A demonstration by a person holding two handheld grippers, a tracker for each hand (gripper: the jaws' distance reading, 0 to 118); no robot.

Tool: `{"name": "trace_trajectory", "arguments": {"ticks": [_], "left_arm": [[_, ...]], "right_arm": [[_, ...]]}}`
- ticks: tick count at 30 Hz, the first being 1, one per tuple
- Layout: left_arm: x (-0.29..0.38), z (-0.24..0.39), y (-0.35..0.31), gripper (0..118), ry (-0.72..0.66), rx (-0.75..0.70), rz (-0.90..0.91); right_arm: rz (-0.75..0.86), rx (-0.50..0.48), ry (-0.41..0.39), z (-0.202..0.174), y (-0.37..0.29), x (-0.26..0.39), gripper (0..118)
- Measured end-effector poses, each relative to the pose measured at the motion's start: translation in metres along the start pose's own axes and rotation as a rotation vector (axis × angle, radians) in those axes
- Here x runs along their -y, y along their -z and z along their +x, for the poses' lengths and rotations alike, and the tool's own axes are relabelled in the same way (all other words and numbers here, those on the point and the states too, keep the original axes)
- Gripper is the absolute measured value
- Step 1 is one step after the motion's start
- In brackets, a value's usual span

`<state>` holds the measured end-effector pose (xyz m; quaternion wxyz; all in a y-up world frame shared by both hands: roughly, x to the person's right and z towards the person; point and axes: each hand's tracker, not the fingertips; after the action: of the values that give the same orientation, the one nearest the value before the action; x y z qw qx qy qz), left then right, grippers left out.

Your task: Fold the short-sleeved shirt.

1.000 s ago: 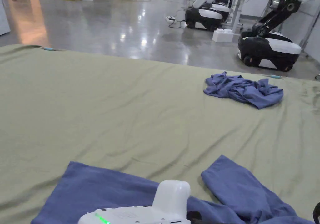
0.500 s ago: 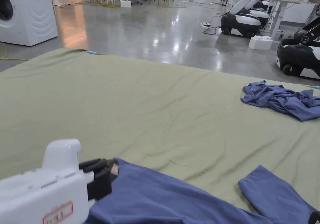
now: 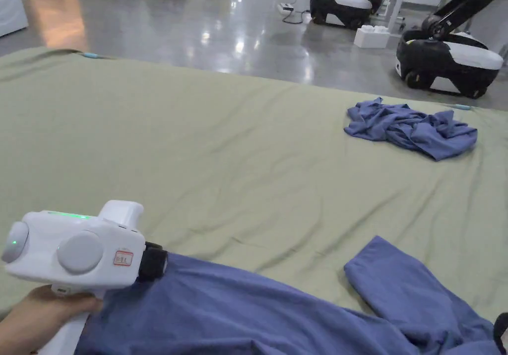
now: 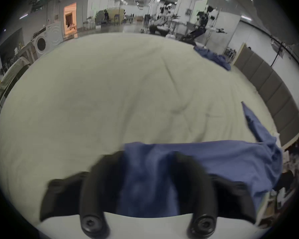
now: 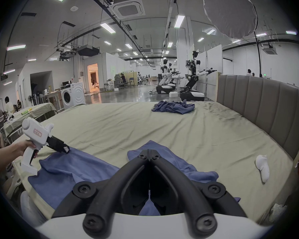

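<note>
Now, in the head view, the left gripper [image 3: 158, 263] carries a small red label, too small to read, and touches the blue shirt [image 3: 258, 316] on the green sheet [image 3: 198, 162]. Left gripper view: jaws apart, cloth between them. Right gripper view: the right gripper [image 5: 149, 151] has its jaws together above the shirt, holding nothing.

Polished grey concrete floor [image 3: 163, 29], reflective. Ceiling strip lights [image 5: 105, 27] lit. White washing machine [image 5: 72, 96] at left; grey padded headboard [image 5: 259, 103] at right.
</note>
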<state>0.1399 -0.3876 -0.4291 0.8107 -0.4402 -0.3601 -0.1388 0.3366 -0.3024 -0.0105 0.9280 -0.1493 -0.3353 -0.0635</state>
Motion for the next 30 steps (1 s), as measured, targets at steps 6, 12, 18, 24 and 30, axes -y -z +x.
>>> {"name": "trace_trajectory", "arguments": {"ticks": [6,12,18,24,30], "left_arm": [[0.011,-0.002,-0.017,7,-0.049,0.071,0.042],[0.014,0.004,-0.012,7,-0.020,0.050,0.038],[0.012,0.003,-0.011,7,0.015,0.044,0.042],[0.011,-0.001,-0.012,7,-0.021,0.073,0.041],[0.008,0.002,-0.016,7,-0.050,0.059,0.037]], "right_arm": [[-0.042,0.048,0.031,0.031,0.014,-0.011,2],[-0.241,0.050,0.092,0.088,0.069,-0.028,26],[-0.612,-0.036,0.167,0.125,0.158,-0.021,115],[-0.781,0.037,-0.033,0.115,0.223,0.003,108],[-0.800,-0.018,-0.119,0.088,0.205,-0.013,4]]}}
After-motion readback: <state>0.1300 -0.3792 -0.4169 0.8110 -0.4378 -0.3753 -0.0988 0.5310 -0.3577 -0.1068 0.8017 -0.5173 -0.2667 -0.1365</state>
